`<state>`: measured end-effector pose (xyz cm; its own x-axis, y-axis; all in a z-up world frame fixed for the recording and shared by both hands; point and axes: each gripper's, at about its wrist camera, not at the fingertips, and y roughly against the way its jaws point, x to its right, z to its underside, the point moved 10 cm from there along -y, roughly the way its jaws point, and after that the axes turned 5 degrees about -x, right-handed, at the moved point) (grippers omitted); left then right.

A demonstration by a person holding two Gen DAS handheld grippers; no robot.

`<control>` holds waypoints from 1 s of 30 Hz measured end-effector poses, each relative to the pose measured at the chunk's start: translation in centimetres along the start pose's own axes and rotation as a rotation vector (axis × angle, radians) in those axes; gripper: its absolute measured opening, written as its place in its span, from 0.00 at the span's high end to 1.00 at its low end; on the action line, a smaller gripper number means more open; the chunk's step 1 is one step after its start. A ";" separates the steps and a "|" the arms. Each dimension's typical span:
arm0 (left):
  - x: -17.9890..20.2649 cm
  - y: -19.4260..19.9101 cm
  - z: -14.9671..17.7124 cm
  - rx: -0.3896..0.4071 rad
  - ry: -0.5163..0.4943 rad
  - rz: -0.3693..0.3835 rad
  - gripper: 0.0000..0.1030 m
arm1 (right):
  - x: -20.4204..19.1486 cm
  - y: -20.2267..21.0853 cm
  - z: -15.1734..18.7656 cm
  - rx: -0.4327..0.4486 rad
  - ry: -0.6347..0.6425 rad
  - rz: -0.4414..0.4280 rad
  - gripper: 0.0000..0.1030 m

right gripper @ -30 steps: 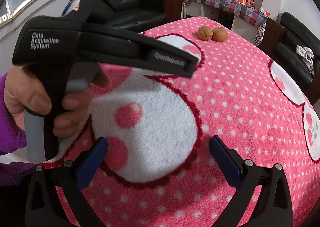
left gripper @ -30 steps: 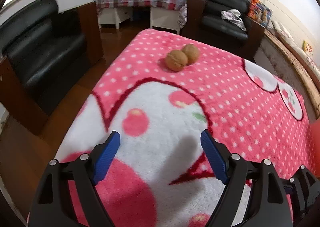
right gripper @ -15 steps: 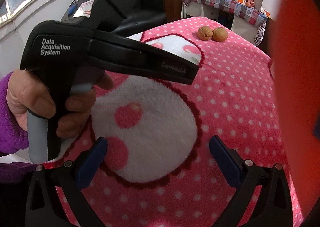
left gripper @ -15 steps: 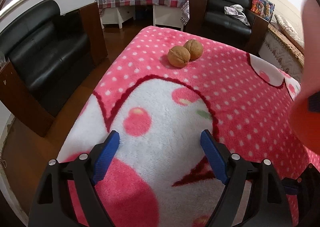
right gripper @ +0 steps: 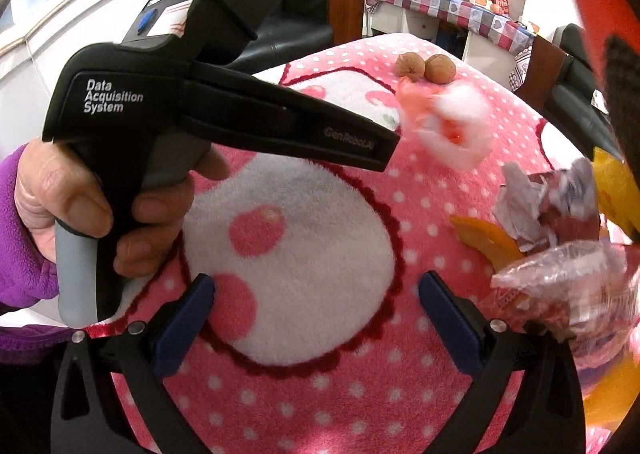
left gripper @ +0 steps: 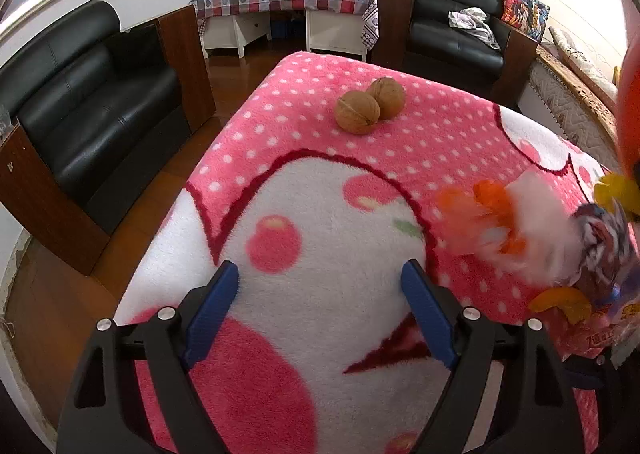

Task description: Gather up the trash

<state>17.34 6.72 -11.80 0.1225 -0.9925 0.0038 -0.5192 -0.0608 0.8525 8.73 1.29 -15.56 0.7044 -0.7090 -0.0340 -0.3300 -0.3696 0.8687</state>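
Blue-padded and spread wide, your left tongs hover over the white patch of the fleecy pink blanket with nothing between the pads. Your right tongs are just as wide and just as empty above the same blanket. Only the right wrist view shows you the left tool from outside: your left hand, in a purple sleeve, grips the grey handle of the black body marked "Data Acquisition System".

Just beside the tongs on your right, blurred trash is scattered. In the right wrist view you see a crinkled clear plastic wrapper, an orange peel and a crumpled silvery-red wrapper; farther on, a white tissue wad with pinkish scraps. The left wrist view shows the tissue mixed with orange bits, a crumpled wrapper and a peel near its right edge. Whether these pieces rest on the blanket or are in the air, you cannot tell.

Beyond, two walnuts sit touching near the blanket's far edge. Farthest off, the left wrist view shows you a black sofa, a checked-cloth table and a black armchair.
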 end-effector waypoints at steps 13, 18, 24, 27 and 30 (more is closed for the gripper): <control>0.1 -0.2 0.0 -0.003 -0.008 -0.010 0.19 | 0.1 -0.1 -0.1 0.000 0.000 0.001 0.03; 0.0 -0.3 0.1 -0.004 -0.012 -0.015 0.19 | 0.1 -0.1 -0.1 0.000 0.000 0.001 0.03; 0.0 -0.3 0.1 -0.004 -0.013 -0.016 0.19 | 0.1 -0.2 -0.2 -0.001 0.000 0.001 0.03; 0.1 -0.3 0.1 -0.004 -0.015 -0.018 0.19 | 0.1 -0.1 -0.1 -0.001 -0.001 0.001 0.03; 0.1 -0.3 0.1 -0.005 -0.013 -0.015 0.19 | 0.1 -0.1 -0.1 -0.001 -0.001 0.001 0.03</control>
<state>17.39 6.59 -12.12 0.1195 -0.9927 -0.0158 -0.5136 -0.0755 0.8547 8.91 1.38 -15.62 0.7036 -0.7098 -0.0332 -0.3304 -0.3683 0.8690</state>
